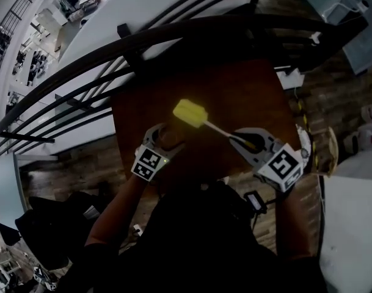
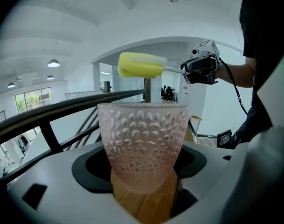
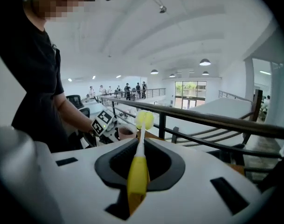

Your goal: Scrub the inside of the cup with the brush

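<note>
A pink, dimpled, see-through cup (image 2: 142, 139) stands upright between the jaws of my left gripper (image 2: 142, 171), which is shut on its lower part. In the head view the cup (image 1: 168, 136) is held over the brown table (image 1: 234, 96). My right gripper (image 1: 242, 141) is shut on the yellow handle (image 3: 138, 174) of a brush. Its white stem ends in a yellow sponge head (image 1: 190, 113). The head (image 2: 139, 65) hangs above the cup's rim, outside the cup, and a little to its right in the head view. In the right gripper view the sponge head (image 3: 144, 120) sits just above the cup (image 3: 127, 132).
A black railing (image 1: 88, 66) curves past the table's far and left sides. A cable and small items lie on the wooden floor (image 1: 332, 96) at the right. The person's dark-clothed body (image 1: 198, 237) fills the near side.
</note>
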{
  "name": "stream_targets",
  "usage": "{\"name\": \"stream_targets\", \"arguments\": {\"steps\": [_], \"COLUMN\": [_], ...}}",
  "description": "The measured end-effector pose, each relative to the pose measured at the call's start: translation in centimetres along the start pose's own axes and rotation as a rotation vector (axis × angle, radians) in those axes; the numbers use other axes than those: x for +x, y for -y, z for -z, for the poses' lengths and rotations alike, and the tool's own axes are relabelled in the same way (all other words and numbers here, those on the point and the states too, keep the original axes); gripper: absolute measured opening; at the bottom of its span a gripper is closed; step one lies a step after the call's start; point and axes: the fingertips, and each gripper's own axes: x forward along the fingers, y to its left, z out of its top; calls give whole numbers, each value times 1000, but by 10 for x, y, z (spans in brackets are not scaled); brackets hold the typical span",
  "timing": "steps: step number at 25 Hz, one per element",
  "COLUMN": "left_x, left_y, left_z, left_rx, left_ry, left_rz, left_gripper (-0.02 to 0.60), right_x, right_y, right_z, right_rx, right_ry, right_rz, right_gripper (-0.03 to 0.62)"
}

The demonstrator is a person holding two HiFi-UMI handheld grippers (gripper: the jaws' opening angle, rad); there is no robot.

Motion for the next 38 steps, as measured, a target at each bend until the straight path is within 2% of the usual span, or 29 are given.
{"name": "stream_targets", "arguments": {"steps": [4,8,12,15,18,23,26,30,34,38], "left_x": [13,28,54,72,93,124,137,147,158,159], "left_y": [0,8,12,9,5,4,9,18,22,26], "left_z": [19,34,50,70,95,126,140,154,168,185], "left_rx": [-7,6,18,25,-8,-68,-79,-58,-15,-6], "left_ry": [21,43,40,24,-2,-37,-52,-57,-70,-104], "left_rz": [-10,12,24,6,0,15,50,98,118,139], "left_gripper": [357,357,357,357,357,357,357,357,357,357], "right_x": [27,53,71,83,96,111,118,122,119,118], "right_y": [3,11,26,32,31,37,37,31,33,31], "right_z": [31,64,88,111,131,160,171,181,191,189], "right_rx": [131,224,286,351,426,452,462,459,469,458], "right_ry": [50,81,96,84,72,31,4,-29,-63,-85], "right_rz": [39,107,180,241,263,331,333,309,328,323], "right_gripper": [44,44,44,44,44,44,44,44,44,44]}}
